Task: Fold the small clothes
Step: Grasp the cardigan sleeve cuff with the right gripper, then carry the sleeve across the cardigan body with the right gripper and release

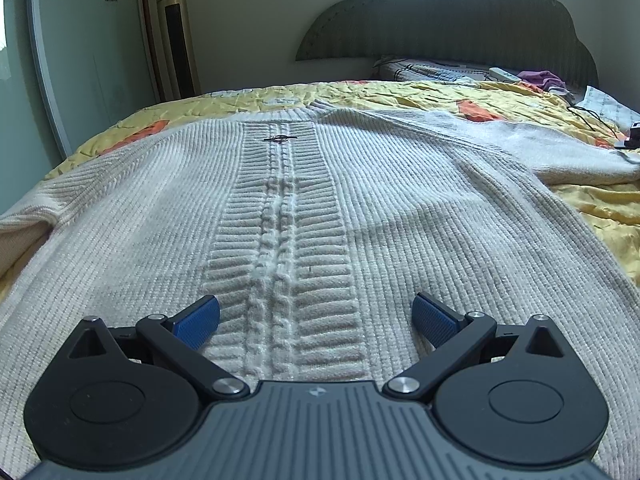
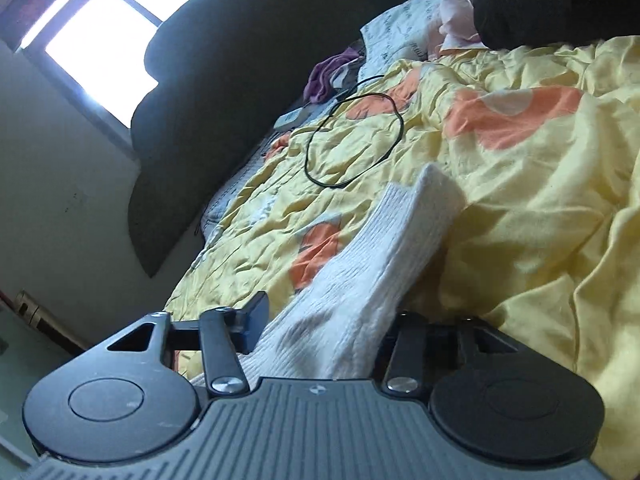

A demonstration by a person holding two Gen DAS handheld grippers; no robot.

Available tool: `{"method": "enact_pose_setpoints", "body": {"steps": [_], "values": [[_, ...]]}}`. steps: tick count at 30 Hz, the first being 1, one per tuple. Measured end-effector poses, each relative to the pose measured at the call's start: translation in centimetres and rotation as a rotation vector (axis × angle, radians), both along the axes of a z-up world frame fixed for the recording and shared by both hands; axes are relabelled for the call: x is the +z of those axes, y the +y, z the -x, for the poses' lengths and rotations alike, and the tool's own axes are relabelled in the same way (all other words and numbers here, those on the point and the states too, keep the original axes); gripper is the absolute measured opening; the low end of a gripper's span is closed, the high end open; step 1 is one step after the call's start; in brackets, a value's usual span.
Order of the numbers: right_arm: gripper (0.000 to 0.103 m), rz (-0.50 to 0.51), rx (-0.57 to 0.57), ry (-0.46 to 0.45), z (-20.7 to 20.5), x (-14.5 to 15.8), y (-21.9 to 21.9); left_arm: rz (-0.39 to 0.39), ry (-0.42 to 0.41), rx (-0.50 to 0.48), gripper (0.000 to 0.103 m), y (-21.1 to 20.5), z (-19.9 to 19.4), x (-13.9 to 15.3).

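Note:
A cream cable-knit sweater (image 1: 280,208) lies spread flat on the bed, its collar at the far end. My left gripper (image 1: 316,320) is open, low over the sweater's near hem, its blue pads either side of the centre cable strip. My right gripper (image 2: 324,328) is shut on the sweater's sleeve (image 2: 384,248) and holds it lifted off the quilt; the ribbed cuff sticks out past the fingers. That sleeve also shows stretched out to the right in the left wrist view (image 1: 560,148).
The bed carries a crumpled yellow quilt with orange patches (image 2: 520,184). A black cable loop (image 2: 352,140), a white remote (image 2: 292,118) and purple cloth (image 2: 324,76) lie near the dark headboard (image 1: 460,16). A tower fan (image 1: 176,36) stands by the wall.

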State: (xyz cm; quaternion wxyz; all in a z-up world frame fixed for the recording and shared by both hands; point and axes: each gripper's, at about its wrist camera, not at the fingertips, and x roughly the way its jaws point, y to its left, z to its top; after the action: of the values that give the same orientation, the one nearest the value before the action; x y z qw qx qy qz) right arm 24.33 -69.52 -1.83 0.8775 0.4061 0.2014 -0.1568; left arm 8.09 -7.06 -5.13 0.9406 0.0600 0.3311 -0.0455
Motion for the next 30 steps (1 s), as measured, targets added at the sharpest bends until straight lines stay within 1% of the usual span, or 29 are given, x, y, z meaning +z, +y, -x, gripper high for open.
{"method": "enact_pose_setpoints", "body": {"steps": [1,2,3,4,5,7,9,13,16,18,22,24,26,30], "values": [[0.031,-0.012,-0.018,0.015,-0.1,-0.2,-0.5,0.001,0.000,0.000,0.103,0.0,0.0,0.0],[0.024,-0.029,-0.031,0.030,-0.3,-0.4,-1.0,0.001,0.000,0.000,0.103,0.0,0.0,0.0],[0.012,-0.049,-0.037,0.035,-0.3,-0.7,-1.3,0.001,0.000,0.000,0.103,0.0,0.0,0.0],[0.010,-0.072,-0.039,0.029,-0.1,-0.9,-1.6,0.000,0.000,0.000,0.103,0.0,0.0,0.0],[0.011,-0.072,-0.038,0.028,0.0,-0.8,-1.6,0.001,0.000,0.000,0.103,0.0,0.0,0.0],[0.012,-0.037,-0.027,0.034,0.1,0.0,-0.9,0.000,0.001,0.000,0.103,0.0,0.0,0.0],[0.012,-0.002,0.011,0.022,0.3,1.1,0.3,-0.002,0.001,0.000,0.103,0.0,0.0,0.0],[0.012,0.014,0.126,-0.035,0.9,3.8,3.8,-0.010,0.015,-0.001,0.103,0.0,-0.2,0.5],[0.012,0.025,0.215,-0.055,0.8,5.1,6.8,-0.004,0.028,0.007,0.103,0.3,-0.4,1.2],[0.013,0.042,0.267,-0.058,0.5,5.8,9.1,-0.012,0.019,0.022,0.103,0.7,-0.5,1.8],[0.013,0.026,0.329,-0.067,-0.2,6.2,12.7,-0.076,0.012,0.059,0.103,1.3,-1.6,3.1],[0.013,0.037,0.366,-0.062,-0.6,6.4,14.9,-0.096,0.010,0.072,0.103,1.8,-2.3,3.5],[0.013,0.074,0.409,-0.042,-0.8,6.5,17.3,-0.102,0.018,0.090,0.103,2.4,-2.9,3.6],[0.013,0.166,0.488,-0.015,-1.3,6.9,21.8,-0.078,0.036,0.105,0.103,3.5,-3.3,3.4]]}}
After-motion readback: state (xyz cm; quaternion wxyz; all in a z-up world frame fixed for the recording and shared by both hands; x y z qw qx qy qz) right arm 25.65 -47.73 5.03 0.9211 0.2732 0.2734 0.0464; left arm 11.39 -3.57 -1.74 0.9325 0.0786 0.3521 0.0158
